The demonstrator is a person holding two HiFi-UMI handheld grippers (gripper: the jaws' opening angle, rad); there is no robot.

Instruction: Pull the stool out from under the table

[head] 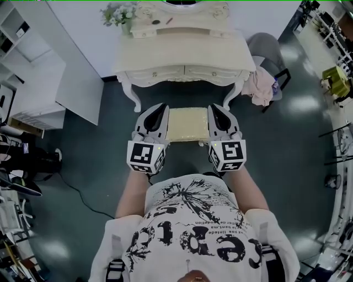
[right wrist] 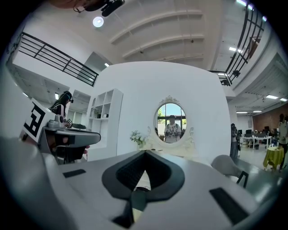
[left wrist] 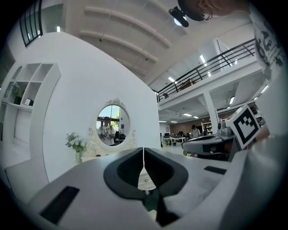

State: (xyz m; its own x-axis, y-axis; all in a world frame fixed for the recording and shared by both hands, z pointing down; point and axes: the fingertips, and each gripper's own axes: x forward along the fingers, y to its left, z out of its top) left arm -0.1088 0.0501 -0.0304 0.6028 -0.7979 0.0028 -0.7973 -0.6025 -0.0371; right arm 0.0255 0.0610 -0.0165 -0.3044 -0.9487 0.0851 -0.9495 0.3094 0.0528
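The stool [head: 188,124], with a cream cushion, stands on the dark floor just in front of the cream dressing table [head: 185,52], between its curved front legs. My left gripper [head: 160,107] hangs over the stool's left edge and my right gripper [head: 215,108] over its right edge. Both point toward the table. In the left gripper view the left gripper [left wrist: 143,150] has its jaws pressed together with nothing between them. The right gripper [right wrist: 145,153] is shut and empty too. The grippers' bodies hide whether either touches the stool.
An oval mirror [right wrist: 171,121] and a vase of flowers [head: 118,14] stand on the table. A grey chair [head: 265,47] with a pink cloth [head: 262,88] is right of the table. White shelves [head: 27,55] stand at the left. A cable [head: 77,190] runs across the floor.
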